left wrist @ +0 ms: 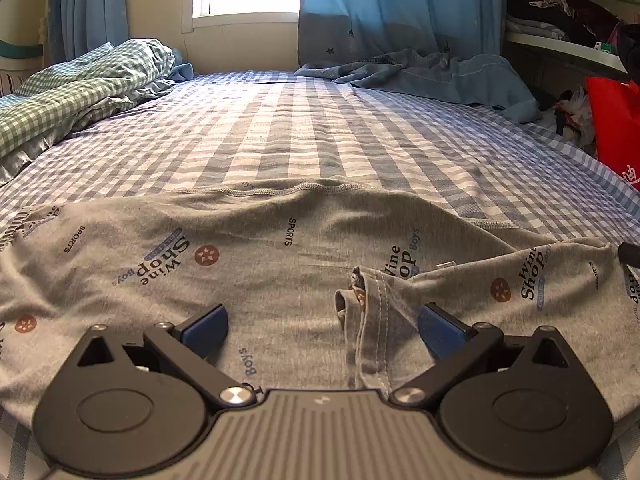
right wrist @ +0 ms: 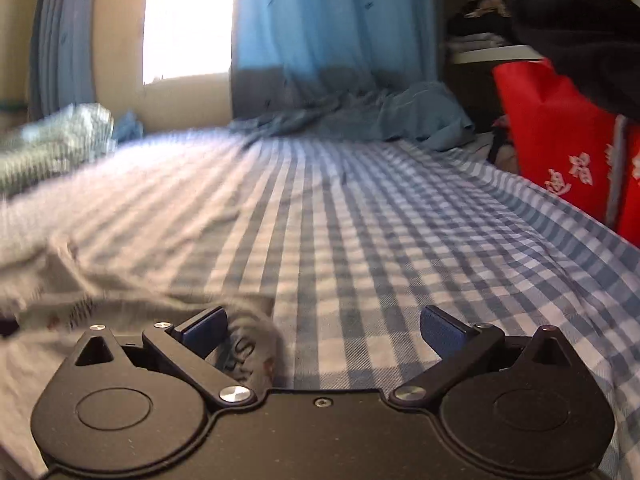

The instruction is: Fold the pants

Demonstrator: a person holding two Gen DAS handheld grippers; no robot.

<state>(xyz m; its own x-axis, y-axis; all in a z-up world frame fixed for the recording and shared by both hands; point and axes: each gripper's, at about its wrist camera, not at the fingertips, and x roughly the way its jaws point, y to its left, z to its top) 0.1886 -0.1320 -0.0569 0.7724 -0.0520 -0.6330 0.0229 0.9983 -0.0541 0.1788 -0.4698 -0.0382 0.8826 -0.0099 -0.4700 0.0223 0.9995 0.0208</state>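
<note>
Grey pants (left wrist: 280, 248) with printed words and red star badges lie spread across the blue-checked bed. In the left wrist view my left gripper (left wrist: 322, 326) is open just over the cloth, with a bunched fold of fabric (left wrist: 368, 312) between its blue pads (left wrist: 206, 326). In the blurred right wrist view my right gripper (right wrist: 322, 330) is open low over the bed, at the pants' right end (right wrist: 248, 340); a corner of grey cloth lies by its left pad (right wrist: 206, 328). Neither gripper holds anything.
The checked bed sheet (left wrist: 304, 128) stretches toward the window. A green-checked quilt (left wrist: 80, 84) is heaped at back left, a blue garment (left wrist: 432, 72) at back right. A red bag (right wrist: 560, 148) and cluttered shelves (left wrist: 560, 16) stand beyond the bed's right edge.
</note>
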